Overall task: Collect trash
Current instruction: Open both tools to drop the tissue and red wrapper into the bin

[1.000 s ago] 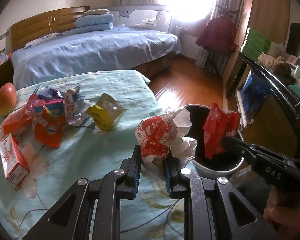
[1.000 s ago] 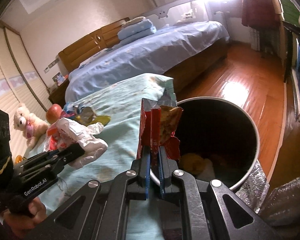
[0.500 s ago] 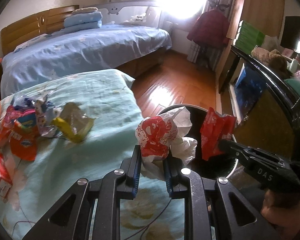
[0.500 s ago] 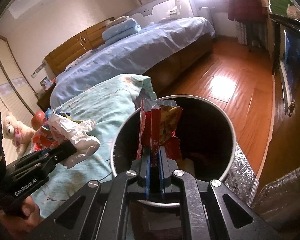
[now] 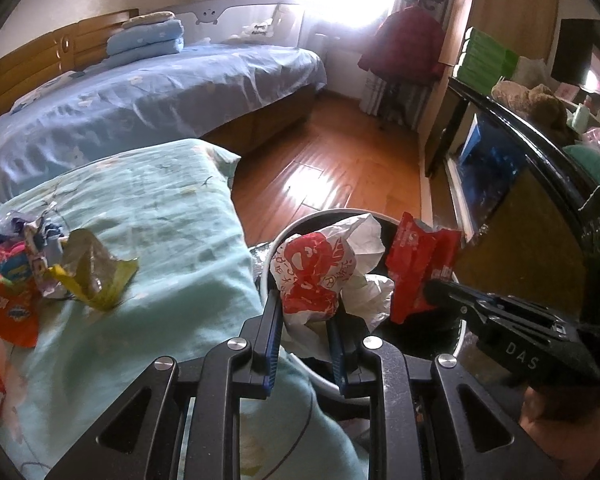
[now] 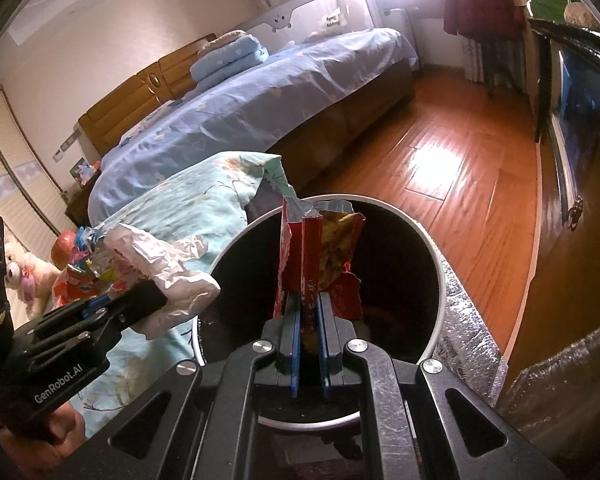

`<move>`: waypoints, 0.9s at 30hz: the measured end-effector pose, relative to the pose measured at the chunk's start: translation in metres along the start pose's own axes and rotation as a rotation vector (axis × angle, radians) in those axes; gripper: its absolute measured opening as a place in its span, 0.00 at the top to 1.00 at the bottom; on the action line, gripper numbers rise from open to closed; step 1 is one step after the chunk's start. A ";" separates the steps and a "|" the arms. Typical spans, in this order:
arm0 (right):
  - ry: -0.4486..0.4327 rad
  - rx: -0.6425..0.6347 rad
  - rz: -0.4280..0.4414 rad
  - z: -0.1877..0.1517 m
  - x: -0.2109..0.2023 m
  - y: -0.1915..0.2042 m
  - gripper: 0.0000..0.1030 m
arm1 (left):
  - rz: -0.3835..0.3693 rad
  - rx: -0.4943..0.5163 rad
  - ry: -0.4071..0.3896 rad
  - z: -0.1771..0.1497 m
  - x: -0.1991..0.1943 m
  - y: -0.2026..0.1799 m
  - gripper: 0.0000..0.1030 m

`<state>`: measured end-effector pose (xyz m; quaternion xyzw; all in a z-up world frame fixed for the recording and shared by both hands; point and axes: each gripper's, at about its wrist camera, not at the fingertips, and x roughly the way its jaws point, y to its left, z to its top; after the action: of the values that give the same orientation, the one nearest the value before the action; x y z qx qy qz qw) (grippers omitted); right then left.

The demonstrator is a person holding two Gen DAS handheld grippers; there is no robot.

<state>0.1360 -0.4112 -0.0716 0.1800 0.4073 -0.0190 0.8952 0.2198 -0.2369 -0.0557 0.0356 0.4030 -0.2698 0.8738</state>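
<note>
Hanging over the dark mouth of the trash bin (image 6: 436, 248), a red snack wrapper (image 6: 320, 256) is pinched at twelve o'clock of the fully closed right gripper (image 6: 309, 312). A crumpled red-and-white bag (image 5: 320, 276) is clamped in the narrowly parted left gripper (image 5: 305, 312), above the bin's rim at nine o'clock.

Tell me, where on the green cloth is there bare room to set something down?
Bare: the green cloth from the yellow wrapper to its far corner and the bin. Crowded: the wrapper pile at the left edge.
</note>
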 end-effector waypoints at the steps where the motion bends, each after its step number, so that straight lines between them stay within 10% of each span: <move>1: 0.001 0.002 -0.002 0.000 0.000 -0.001 0.93 | -0.001 0.002 0.002 0.000 0.001 -0.001 0.80; 9: 0.018 0.025 0.005 0.004 0.004 -0.010 0.84 | 0.007 -0.002 0.007 0.001 0.006 -0.004 0.66; 13: 0.010 0.041 0.008 0.004 0.003 -0.011 0.51 | 0.015 -0.007 -0.008 -0.003 0.000 -0.003 0.44; 27: -0.035 0.008 0.034 -0.005 -0.005 0.017 0.30 | 0.067 -0.089 -0.006 -0.042 -0.036 0.027 0.40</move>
<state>0.1320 -0.3943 -0.0663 0.1902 0.3885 -0.0088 0.9016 0.1859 -0.1865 -0.0620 0.0094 0.4104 -0.2225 0.8843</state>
